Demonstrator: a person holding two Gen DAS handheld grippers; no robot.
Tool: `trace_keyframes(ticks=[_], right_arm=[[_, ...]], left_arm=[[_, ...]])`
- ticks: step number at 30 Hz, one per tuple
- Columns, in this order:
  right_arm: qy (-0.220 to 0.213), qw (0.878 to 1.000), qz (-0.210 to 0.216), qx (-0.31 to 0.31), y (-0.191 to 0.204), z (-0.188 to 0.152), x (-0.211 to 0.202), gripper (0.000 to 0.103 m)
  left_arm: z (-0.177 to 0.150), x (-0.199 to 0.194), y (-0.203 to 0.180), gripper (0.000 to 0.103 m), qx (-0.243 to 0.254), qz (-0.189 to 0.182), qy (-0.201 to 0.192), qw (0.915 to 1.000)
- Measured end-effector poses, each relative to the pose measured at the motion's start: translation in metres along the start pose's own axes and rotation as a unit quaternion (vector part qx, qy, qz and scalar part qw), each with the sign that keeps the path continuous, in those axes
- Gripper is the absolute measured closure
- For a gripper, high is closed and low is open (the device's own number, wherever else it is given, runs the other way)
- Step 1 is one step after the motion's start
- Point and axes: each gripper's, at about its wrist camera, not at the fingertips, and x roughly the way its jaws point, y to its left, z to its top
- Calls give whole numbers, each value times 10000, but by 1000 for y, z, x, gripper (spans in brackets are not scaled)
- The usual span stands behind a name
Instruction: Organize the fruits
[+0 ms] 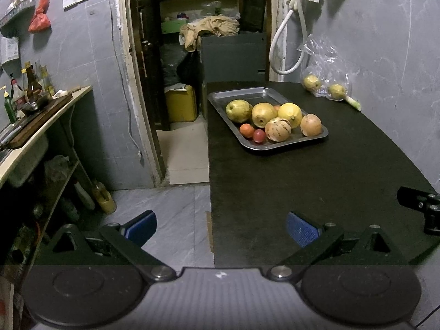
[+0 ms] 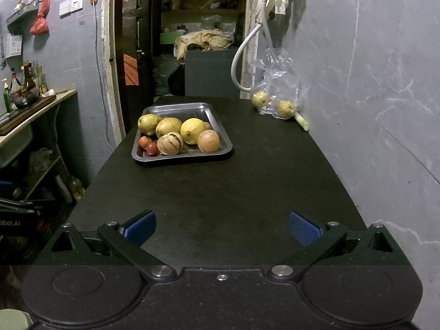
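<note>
Dark table (image 2: pixel 220 192); grey tiled walls (image 2: pixel 371 68)

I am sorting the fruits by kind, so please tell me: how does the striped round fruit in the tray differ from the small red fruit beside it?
The striped fruit is much larger than the small red fruit. The striped fruit is pale cream with dark lengthwise stripes; the red fruit is one plain colour. The striped fruit sits nearer the tray's middle, the red fruit nearer its left side. Both are roundish and lie at the near end of the metal tray.
</note>
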Motion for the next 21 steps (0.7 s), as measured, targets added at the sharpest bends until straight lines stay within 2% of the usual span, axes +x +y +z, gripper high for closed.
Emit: trace_keyframes(ticks=[21], right_arm=[[24, 10000, -16, 38, -3, 0, 2, 1]], left_arm=[[1, 0, -2, 0, 74, 23, 24, 10000]])
